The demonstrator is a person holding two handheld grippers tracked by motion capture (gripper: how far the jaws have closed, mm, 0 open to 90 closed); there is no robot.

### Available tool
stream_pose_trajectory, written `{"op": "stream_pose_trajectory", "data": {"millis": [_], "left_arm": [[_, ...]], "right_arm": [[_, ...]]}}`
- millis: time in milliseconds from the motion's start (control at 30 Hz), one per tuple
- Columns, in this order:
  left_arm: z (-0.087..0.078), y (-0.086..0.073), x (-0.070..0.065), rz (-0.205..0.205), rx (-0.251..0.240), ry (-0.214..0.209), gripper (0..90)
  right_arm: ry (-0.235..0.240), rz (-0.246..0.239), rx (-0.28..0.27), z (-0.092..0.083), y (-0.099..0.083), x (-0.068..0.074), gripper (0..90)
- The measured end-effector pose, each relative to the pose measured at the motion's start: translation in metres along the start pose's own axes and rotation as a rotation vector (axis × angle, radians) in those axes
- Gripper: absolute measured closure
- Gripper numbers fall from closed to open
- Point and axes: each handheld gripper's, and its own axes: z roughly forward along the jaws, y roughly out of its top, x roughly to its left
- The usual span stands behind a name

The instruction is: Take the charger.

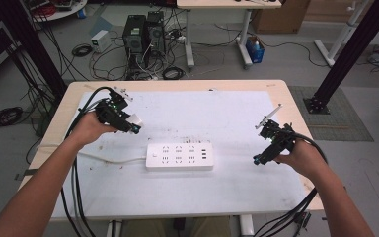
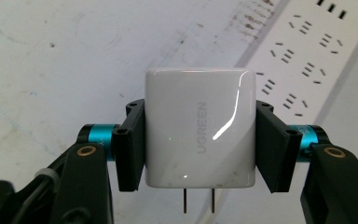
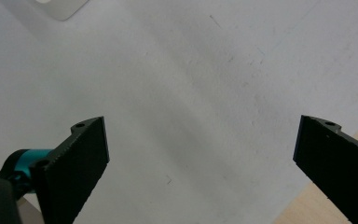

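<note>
— Status, L side?
— Left gripper (image 2: pixel 199 140), jaws clenched on glossy white square plug-in charger (image 2: pixel 199 128) w/ grey lettering; two metal prongs (image 2: pixel 198 200) point back toward the camera. Held above the white table sheet (image 1: pixel 237 118), up-left of the white rectangular multi-socket power strip (image 1: pixel 179 156).
— R side?
— Right gripper (image 1: pixel 259 160) hovers near table's right edge, well apart from strip; jaws released, spread wide, nothing between them.
— Strip?
— Flat mid-table, white cord (image 1: pixel 109 158) running left.
</note>
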Motion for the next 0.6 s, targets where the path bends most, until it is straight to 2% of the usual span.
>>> {"op": "stream_pose_trajectory", "data": {"millis": [67,100,167,233,600], "left_arm": [[-0.002,0.001,-0.003,0.012,-0.002,-0.001,42.6],[-0.006,0.003,-0.007,0.047,0.001,-0.013,42.6],[-0.007,0.004,-0.01,0.053,-0.004,-0.02,42.6],[-0.013,0.006,-0.017,0.086,-0.015,-0.037,42.6],[-0.022,0.007,-0.04,0.153,-0.02,-0.047,42.6]], "right_arm": [[-0.011,0.012,-0.003,0.0,0.0,0.001,2.6],[-0.019,0.024,-0.011,-0.001,0.001,0.002,2.6],[-0.017,0.023,-0.021,-0.002,0.001,0.004,2.6],[-0.015,0.021,-0.024,-0.003,0.002,0.005,2.6],[-0.011,0.014,-0.026,-0.006,0.008,0.014,2.6]]}}
